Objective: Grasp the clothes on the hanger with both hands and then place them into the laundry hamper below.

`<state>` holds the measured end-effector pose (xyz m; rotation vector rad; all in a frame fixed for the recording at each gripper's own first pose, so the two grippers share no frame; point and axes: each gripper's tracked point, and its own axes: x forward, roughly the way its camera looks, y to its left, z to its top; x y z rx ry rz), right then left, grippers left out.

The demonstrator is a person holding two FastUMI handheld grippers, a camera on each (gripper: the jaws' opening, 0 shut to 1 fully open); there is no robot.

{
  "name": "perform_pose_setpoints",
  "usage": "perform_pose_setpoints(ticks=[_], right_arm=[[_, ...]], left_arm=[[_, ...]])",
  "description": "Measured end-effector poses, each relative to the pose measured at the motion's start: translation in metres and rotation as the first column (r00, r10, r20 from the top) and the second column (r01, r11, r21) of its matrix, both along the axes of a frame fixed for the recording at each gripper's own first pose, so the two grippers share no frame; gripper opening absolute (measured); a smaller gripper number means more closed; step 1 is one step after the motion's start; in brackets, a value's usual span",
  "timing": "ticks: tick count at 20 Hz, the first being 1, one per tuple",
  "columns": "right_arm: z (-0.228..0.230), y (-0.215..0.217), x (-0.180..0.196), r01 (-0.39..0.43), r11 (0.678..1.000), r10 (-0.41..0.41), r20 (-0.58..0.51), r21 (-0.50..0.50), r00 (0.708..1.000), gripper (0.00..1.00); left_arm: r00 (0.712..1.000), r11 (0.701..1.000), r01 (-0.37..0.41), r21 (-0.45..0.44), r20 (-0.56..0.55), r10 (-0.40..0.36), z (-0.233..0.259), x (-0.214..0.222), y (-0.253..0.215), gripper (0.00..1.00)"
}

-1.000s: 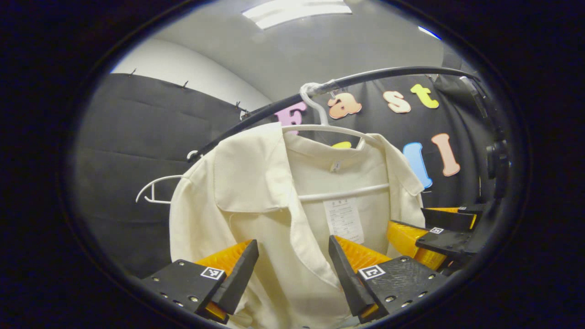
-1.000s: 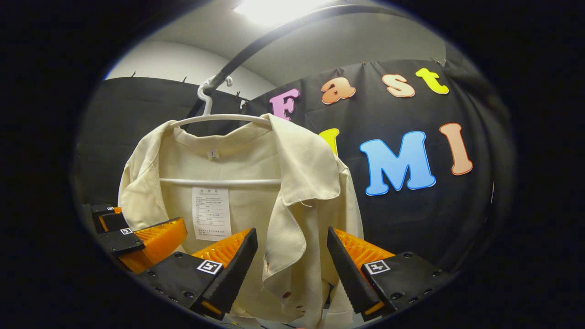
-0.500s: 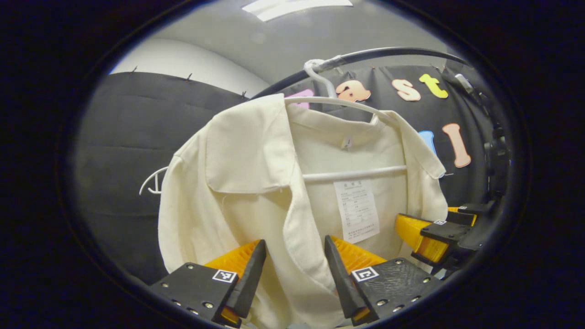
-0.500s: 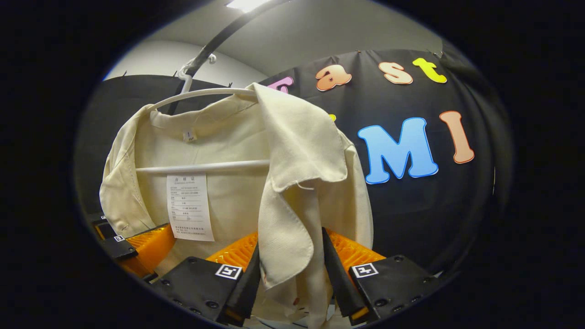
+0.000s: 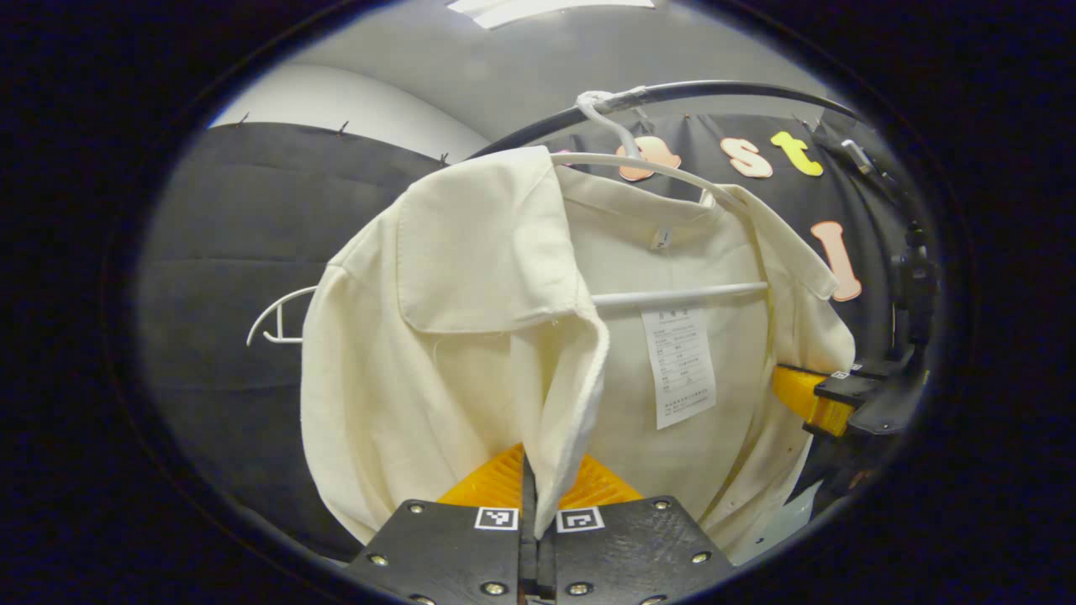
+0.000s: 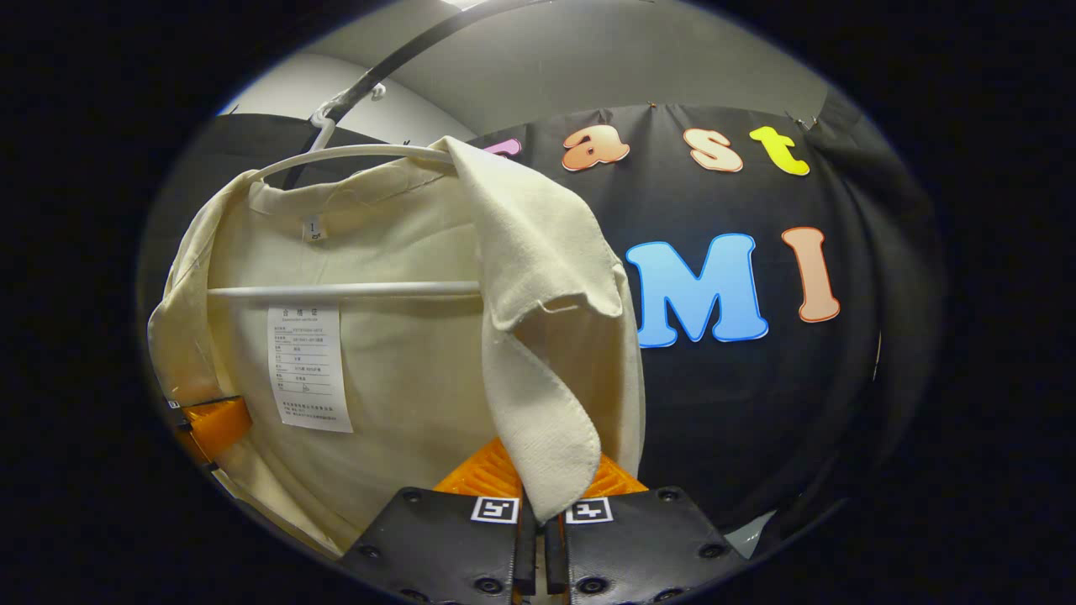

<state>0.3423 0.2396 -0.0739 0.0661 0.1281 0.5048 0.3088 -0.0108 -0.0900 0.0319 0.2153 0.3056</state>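
Gripping the cream shirt (image 5: 471, 336) on both front edges, I judge the first part of the job done and the rest not yet begun. In the left gripper view, my left gripper (image 5: 538, 504) has its fingers drawn together on the hem of one open front panel, the cloth running down into the seam between them. In the right gripper view, my right gripper (image 6: 538, 504) is likewise clamped on the other front flap, which folds over and drops between its closed fingers. The shirt hangs on the white hanger (image 5: 672, 296), its collar draped over the hanger's shoulders and the crossbar showing across the open inside just above a paper tag (image 5: 679, 363). The hanger's hook sits over the dark rail (image 5: 714, 88) above. Farther off at the right edge of the left gripper view I see the other gripper at the shirt's far side. What is left, as I read it, is to pull the shirt free of the hanger, bring it down and let it go into the laundry hamper, whose place I cannot tell from here beyond the task putting it below.
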Motion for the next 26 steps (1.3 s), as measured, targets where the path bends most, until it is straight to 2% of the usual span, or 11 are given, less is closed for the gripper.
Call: perform_pose_setpoints(ticks=[2, 3, 4, 8, 9, 10, 11, 14, 16, 17, 26], right_arm=[[0.002, -0.015, 0.006, 0.042, 0.999, -0.041, 0.037, -0.024, 0.998, 0.06], [0.005, -0.021, 0.003, 0.056, 0.998, -0.055, 0.05, -0.029, 0.997, 0.02], [0.007, -0.028, 0.003, 0.077, 0.996, -0.075, 0.061, -0.035, 0.995, 0.06], [0.021, -0.052, 0.005, 0.152, 0.988, -0.146, 0.113, -0.041, 0.983, 0.02], [0.024, -0.058, 0.008, 0.168, 0.985, -0.162, 0.123, -0.041, 0.979, 0.06], [0.027, -0.065, 0.012, 0.189, 0.981, -0.181, 0.134, -0.047, 0.974, 0.02], [0.031, -0.071, 0.013, 0.206, 0.977, -0.197, 0.145, -0.046, 0.969, 0.06], [0.044, -0.085, 0.014, 0.244, 0.97, -0.239, 0.162, -0.016, 0.958, 0.02], [0.056, -0.094, 0.017, 0.268, 0.963, -0.264, 0.176, 0.002, 0.948, 0.1], [0.06, -0.099, 0.019, 0.279, 0.96, -0.275, 0.184, 0.008, 0.944, 0.06], [0.091, -0.116, 0.038, 0.328, 0.942, -0.337, 0.219, 0.076, 0.916, 0.09]], left_arm=[[1.0, 0.999, 0.023, 0.023, 0.004, -0.023, 0.005, -0.002, 0.002, 0.01], [1.0, 0.999, 0.022, 0.038, 0.007, -0.022, 0.009, -0.004, 0.006, 0.01], [1.0, 0.999, 0.018, 0.048, 0.011, -0.018, 0.014, -0.011, 0.01, 0.0], [0.999, 0.994, 0.016, 0.108, 0.034, -0.02, 0.038, -0.033, 0.021, 0.0], [0.999, 0.992, 0.013, 0.125, 0.044, -0.019, 0.044, -0.035, 0.024, 0.01], [0.999, 0.991, 0.004, 0.136, 0.05, -0.011, 0.05, -0.038, 0.029, 0.01], [0.998, 0.989, -0.007, 0.145, 0.058, -0.001, 0.056, -0.042, 0.035, 0.01], [0.996, 0.986, -0.049, 0.162, 0.08, 0.037, 0.072, -0.059, 0.055, 0.01], [0.994, 0.983, -0.072, 0.17, 0.095, 0.056, 0.082, -0.069, 0.067, 0.01], [0.994, 0.982, -0.077, 0.171, 0.095, 0.061, 0.085, -0.071, 0.073, 0.02], [0.976, 0.965, -0.154, 0.212, 0.184, 0.116, 0.136, -0.082, 0.116, 0.02]])
